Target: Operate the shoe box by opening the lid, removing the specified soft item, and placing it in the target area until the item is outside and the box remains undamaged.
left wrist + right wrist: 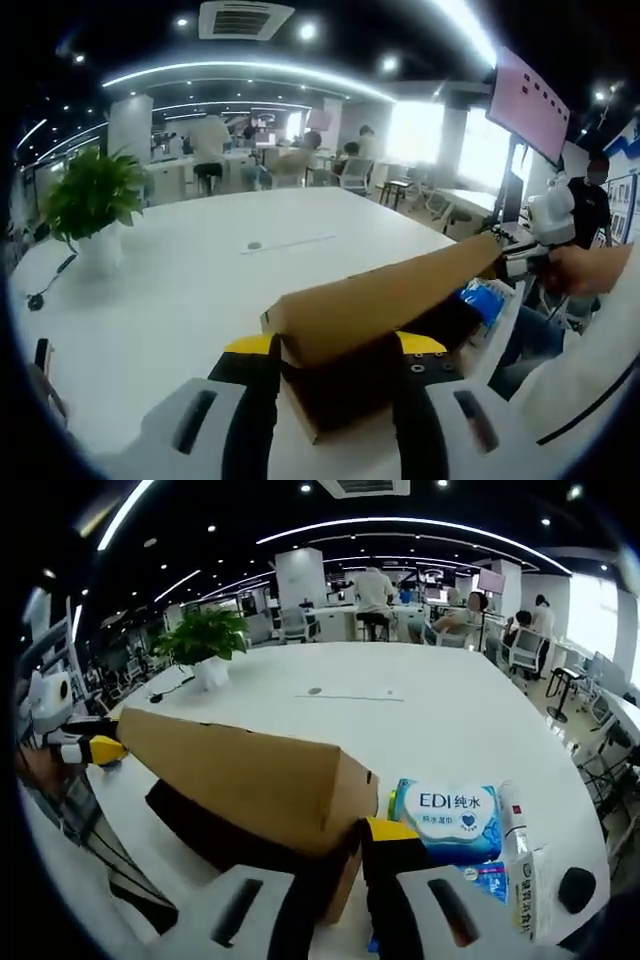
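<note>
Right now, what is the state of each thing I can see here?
Shoe box lid: raised, tilted up over the box.
Shoe box: on the white table, partly open.
Left gripper: jaws either side of the box end; grip unclear.
Right gripper: at the box's other end; grip unclear.
EDI tissue pack: sealed, lying beside the box.
Potted plant: upright.

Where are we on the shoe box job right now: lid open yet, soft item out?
Done: the lid is raised at an angle above the dark box. In hand: the left gripper and right gripper sit at opposite ends of the box, jaws around the lid edges. A tissue pack lies on the table beside the box; whether it came from inside is unclear. Box looks undamaged.
</note>
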`<move>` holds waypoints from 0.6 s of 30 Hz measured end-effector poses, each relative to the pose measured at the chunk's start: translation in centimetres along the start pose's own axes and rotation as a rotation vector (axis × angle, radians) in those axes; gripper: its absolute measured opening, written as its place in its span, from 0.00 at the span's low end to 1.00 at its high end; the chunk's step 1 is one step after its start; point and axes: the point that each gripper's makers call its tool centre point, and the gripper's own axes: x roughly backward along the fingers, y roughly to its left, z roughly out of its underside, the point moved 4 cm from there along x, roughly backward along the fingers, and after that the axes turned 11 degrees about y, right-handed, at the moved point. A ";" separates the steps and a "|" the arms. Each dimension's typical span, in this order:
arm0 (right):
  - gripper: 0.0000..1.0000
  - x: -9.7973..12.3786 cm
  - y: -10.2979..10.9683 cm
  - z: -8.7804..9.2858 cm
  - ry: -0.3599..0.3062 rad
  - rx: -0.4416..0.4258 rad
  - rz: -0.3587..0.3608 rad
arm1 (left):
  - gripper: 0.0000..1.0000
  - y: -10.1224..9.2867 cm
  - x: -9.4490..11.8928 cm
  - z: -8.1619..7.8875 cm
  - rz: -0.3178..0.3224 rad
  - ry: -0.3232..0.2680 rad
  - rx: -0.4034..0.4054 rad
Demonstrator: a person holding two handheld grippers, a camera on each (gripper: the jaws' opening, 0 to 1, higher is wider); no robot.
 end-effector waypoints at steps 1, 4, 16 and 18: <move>0.14 0.1 0.1 0.0 -0.002 0.009 0.001 | 0.45 0.0 0.0 0.0 0.001 0.002 -0.001; 0.18 0.8 0.8 0.3 -0.004 0.060 0.001 | 0.44 0.0 0.2 0.1 -0.004 -0.004 -0.035; 0.25 0.2 1.4 1.1 0.051 0.196 0.008 | 0.48 -0.6 0.2 1.8 -0.017 0.027 -0.059; 0.25 -0.1 1.3 0.9 0.050 0.198 0.007 | 0.47 -0.6 0.1 1.9 -0.018 0.029 -0.059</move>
